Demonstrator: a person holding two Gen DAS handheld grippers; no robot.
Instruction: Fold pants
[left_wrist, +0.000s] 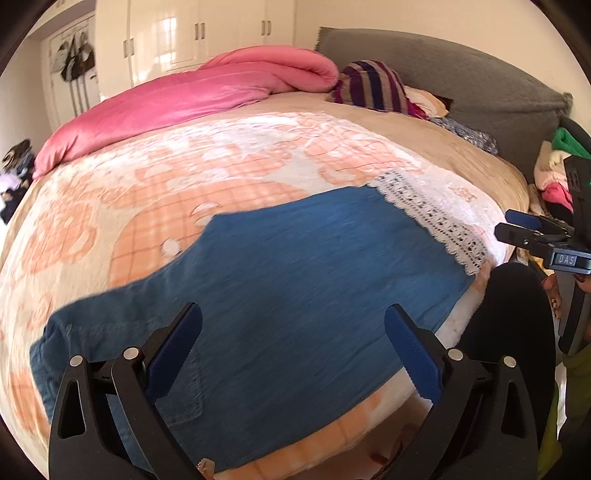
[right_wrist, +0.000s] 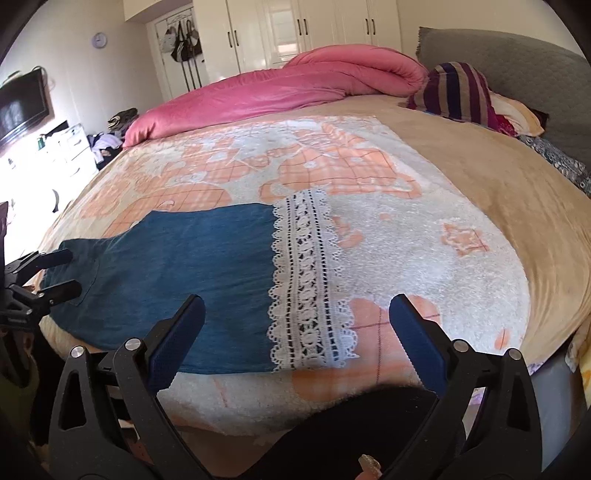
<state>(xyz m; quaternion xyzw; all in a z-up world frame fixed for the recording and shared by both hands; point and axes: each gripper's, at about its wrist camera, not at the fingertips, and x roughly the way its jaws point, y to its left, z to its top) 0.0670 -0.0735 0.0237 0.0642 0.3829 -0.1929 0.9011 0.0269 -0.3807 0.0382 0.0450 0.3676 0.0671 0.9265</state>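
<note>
Left wrist view: left gripper (left_wrist: 293, 325) has its jaws spread wide and grips nothing. Both blue pads (left_wrist: 173, 354) hang over the pants (left_wrist: 280, 266), above the waist end; contact with the cloth cannot be judged. The pants are blue and lie flat on the blanket (left_wrist: 184, 184), an orange-and-white check that covers the bed. They run from the lower left, where a back pocket (left_wrist: 184, 398) shows near the left pad, up to the right, where a white lace hem (left_wrist: 432, 214) ends the leg. The near edge of the pants reaches the edge of the bed. The right gripper (left_wrist: 517, 227) enters at the far right, beyond the lace hem and clear of the cloth. A pink quilt (left_wrist: 192, 96) lies bunched along the far side of the bed, a striped cloth (left_wrist: 373, 86) beside it, a grey headboard (left_wrist: 461, 81) behind.

Right wrist view: right gripper (right_wrist: 295, 317) likewise released, jaws wide, empty. Its left pad sits over the blue fabric and its right pad over bare blanket; the lace hem (right_wrist: 310, 280) lies between them. The pants (right_wrist: 177, 266) stretch leftward from the lace. The left gripper (right_wrist: 61, 271) shows at the left edge, its fingers apart at the waist end of the pants. A dark-clothed part of the person (right_wrist: 351, 424) fills the bottom centre.
</note>
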